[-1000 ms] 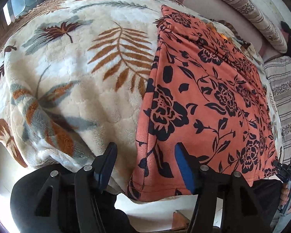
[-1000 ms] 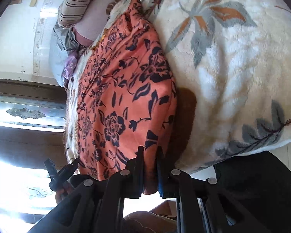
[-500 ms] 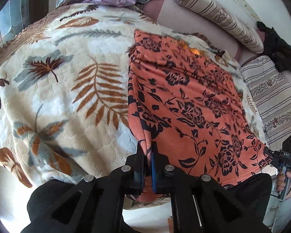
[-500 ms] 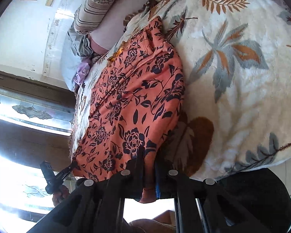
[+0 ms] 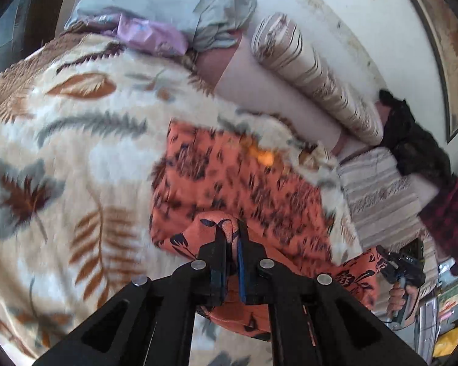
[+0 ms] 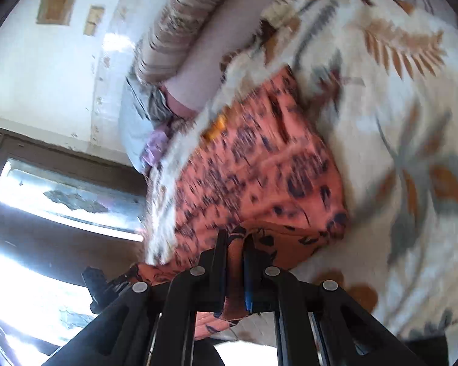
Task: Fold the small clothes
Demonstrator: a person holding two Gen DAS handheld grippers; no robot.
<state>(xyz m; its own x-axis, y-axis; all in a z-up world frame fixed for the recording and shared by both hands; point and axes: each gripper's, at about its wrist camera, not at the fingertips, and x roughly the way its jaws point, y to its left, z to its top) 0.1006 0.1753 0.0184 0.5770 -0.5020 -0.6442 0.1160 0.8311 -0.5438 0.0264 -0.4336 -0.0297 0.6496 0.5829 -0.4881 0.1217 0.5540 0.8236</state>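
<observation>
The orange floral garment [image 5: 229,183] lies spread on the bed's leaf-print blanket [image 5: 61,158], its near hem raised off the bed. The left gripper [image 5: 231,241] has its jaws pinched on one hem corner, and the right gripper [image 6: 235,244] is clamped on the other. To fold well, both corners should travel level and together toward the far edge near the striped pillow [image 5: 314,73], keeping the hem taut so no crease bunches, then land edge on edge.
</observation>
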